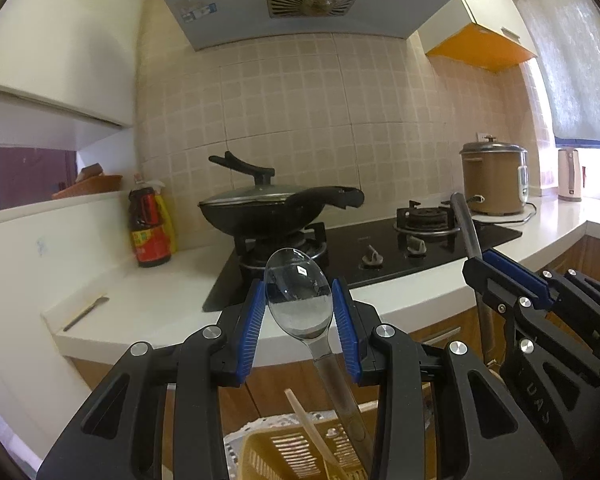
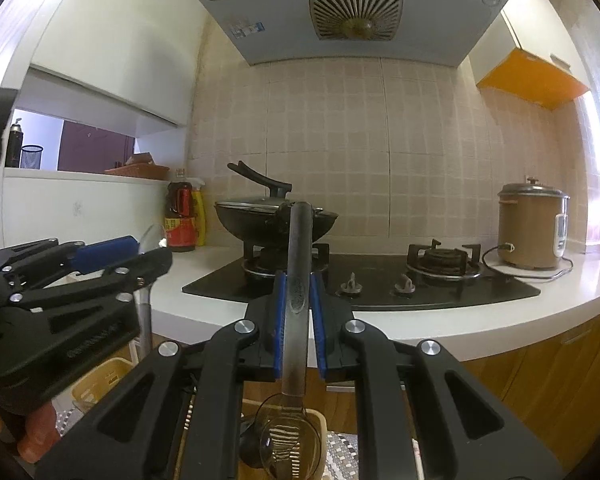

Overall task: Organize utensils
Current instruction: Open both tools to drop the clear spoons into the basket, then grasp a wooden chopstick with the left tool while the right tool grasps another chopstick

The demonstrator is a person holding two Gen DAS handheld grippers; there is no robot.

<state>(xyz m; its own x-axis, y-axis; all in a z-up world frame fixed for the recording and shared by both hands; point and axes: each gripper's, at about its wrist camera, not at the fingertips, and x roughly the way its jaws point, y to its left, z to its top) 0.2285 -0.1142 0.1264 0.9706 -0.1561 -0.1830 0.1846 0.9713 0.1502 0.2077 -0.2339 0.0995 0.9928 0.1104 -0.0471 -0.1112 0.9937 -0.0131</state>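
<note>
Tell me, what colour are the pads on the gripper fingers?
Blue, ribbed pads on black fingers. They show best in the left wrist view.

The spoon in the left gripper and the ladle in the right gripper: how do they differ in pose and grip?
The spoon stands bowl up, handle down toward the yellow basket; the ladle is reversed, handle up and bowl hanging in the basket. The left gripper clamps the spoon's bowl; the right gripper clamps the ladle's handle. Both are shiny metal and upright.

I see blue ribbed pads (image 1: pixel 256 320) w/ black gripper frames, clear spoon (image 1: pixel 299 296), yellow slotted basket (image 1: pixel 276 454), black wok (image 1: pixel 260 212), beige grid tiles (image 1: pixel 300 112), brown cooker (image 1: pixel 494 180), red-label bottle (image 1: pixel 148 224).
</note>
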